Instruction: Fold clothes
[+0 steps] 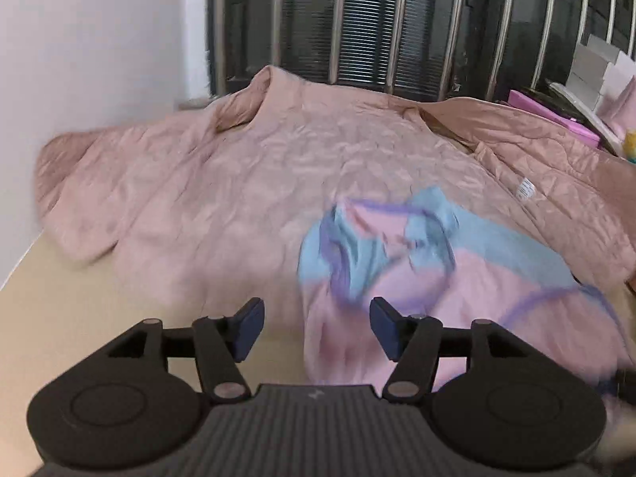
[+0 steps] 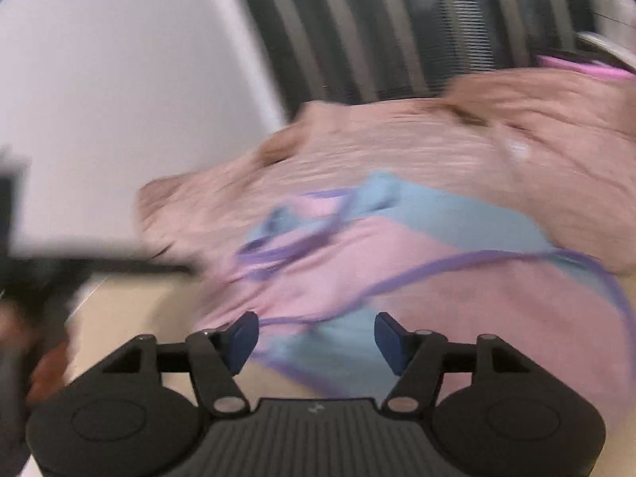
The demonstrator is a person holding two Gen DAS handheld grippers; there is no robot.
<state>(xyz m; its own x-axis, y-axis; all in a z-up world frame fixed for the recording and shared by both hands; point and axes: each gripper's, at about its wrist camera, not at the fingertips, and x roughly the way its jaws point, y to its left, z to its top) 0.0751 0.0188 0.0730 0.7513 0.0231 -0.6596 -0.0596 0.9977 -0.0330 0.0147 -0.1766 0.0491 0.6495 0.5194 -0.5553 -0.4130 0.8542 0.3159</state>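
Pink and pale blue, that's the garment [image 1: 457,278], a small piece edged in purple trim, lying crumpled on the near right part of a dusty-pink quilted blanket [image 1: 238,167] that covers most of the tan bed surface [image 1: 99,318]. Left gripper [image 1: 317,328] is hovering low, its blue-padded fingers spread wide with nothing between them; the garment's near edge sits just ahead and to the right, under the right-hand pad. Over on the right wrist view, heavy motion blur, but the right gripper [image 2: 316,342] reads clearly enough: jaws wide apart, empty, poised over the garment's [image 2: 397,270] blue front section with purple trim looping across the pink cloth. At the far left of that view a dark smeared shape shows, likely the other tool, too blurred to say more. Behind the blanket [image 2: 497,131] stands a white wall [image 1: 79,59] on the left and a dark window with pale vertical bars [image 1: 397,20]. Far right in the left view, a magenta box [image 1: 552,115] and stacked pale boxes [image 1: 596,67] sit beyond the blanket's folded-back edge.
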